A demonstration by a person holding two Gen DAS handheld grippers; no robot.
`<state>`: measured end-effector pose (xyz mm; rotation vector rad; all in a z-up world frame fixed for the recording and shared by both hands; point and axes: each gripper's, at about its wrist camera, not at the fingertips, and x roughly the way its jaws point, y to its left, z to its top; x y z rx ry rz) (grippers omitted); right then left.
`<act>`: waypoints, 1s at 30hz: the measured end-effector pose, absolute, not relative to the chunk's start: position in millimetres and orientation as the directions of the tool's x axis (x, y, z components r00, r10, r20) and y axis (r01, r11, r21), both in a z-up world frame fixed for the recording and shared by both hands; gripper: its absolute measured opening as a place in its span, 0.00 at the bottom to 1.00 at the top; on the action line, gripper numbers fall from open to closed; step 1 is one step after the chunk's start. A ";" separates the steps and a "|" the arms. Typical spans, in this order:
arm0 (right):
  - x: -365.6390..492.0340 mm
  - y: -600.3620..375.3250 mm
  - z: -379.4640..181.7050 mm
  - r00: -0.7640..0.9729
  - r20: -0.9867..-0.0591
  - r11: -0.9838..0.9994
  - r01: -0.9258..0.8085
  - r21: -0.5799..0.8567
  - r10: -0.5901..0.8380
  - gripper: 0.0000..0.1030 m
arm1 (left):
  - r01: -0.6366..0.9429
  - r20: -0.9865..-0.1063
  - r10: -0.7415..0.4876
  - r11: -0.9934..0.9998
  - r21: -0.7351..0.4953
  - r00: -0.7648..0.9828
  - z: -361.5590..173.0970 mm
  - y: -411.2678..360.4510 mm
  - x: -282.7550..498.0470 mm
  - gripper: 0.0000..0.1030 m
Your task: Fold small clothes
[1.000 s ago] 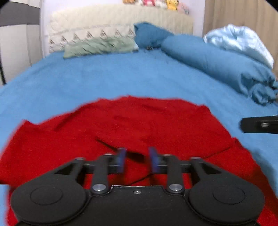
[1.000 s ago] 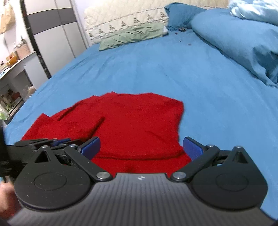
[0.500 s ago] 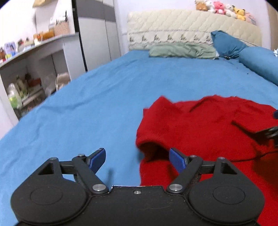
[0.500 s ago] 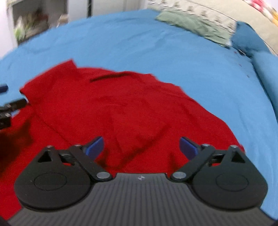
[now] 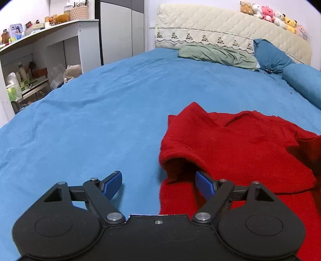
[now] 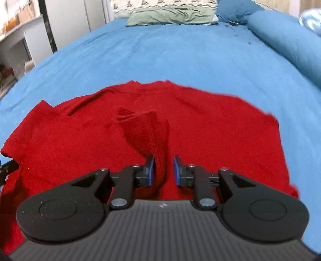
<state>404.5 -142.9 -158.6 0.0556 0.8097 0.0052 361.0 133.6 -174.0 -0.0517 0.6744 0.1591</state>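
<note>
Shelf unit [image 5: 46,50]: far left of left wrist view only, white, cluttered with bottles and boxes.
Bed sheet [image 5: 112,104]: blue, soft, lightly wrinkled; fills both views.
Left gripper [image 5: 158,183]: fingers spread wide, nothing between them; left blue pad [image 5: 113,183] over bare sheet, right pad at the sweater's edge.
Red sweater [image 5: 230,152]: knit, fuzzy, spread on the sheet, right of and ahead of the left gripper; rolled sleeve opening just ahead of the right pad.
Left view extras: quilted cream headboard [image 5: 220,28] with plush toys [image 5: 268,14] on top, green pillow [image 5: 216,54], blue pillow [image 5: 272,56].
Right view extras: whole sweater [image 6: 200,130] outline, wide and flat below the gripper; tip of the left gripper at the far left edge by the sleeve.
Right gripper [image 6: 163,170]: fingers nearly together, a raised ribbed fold of sweater [image 6: 152,136] standing between the blue pads, touching the left pad; a gap shows at the right pad, firm clamping cannot be told.
Rolled duvet [image 6: 291,40]: blue, far right.
</note>
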 end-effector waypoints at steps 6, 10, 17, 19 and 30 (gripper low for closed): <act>398.7 -145.9 -159.2 0.754 -0.653 0.994 -0.001 0.107 0.071 0.61 | -0.179 -0.640 0.103 0.982 -0.054 0.761 -174.7 140.1 361.8 0.81; 402.0 -117.0 -152.4 0.775 -0.632 0.984 -0.123 -0.126 0.016 0.61 | -0.180 -0.646 0.098 0.982 -0.061 0.757 -175.5 140.3 363.0 0.81; 423.8 -56.6 -173.2 0.784 -0.619 0.828 -0.317 -0.463 -0.046 0.27 | -0.175 -0.647 0.113 0.984 -0.032 0.754 -177.2 136.1 363.2 0.81; 433.3 -53.4 -171.5 0.780 -0.624 0.813 -0.330 -0.479 -0.050 0.20 | -0.180 -0.643 0.126 0.983 -0.018 0.755 -177.4 135.2 363.2 0.81; 427.9 -204.2 -125.5 0.831 -0.485 0.957 0.179 -0.228 -0.271 0.20 | -0.195 -0.643 0.145 0.981 -0.006 0.752 -191.7 139.2 376.7 0.82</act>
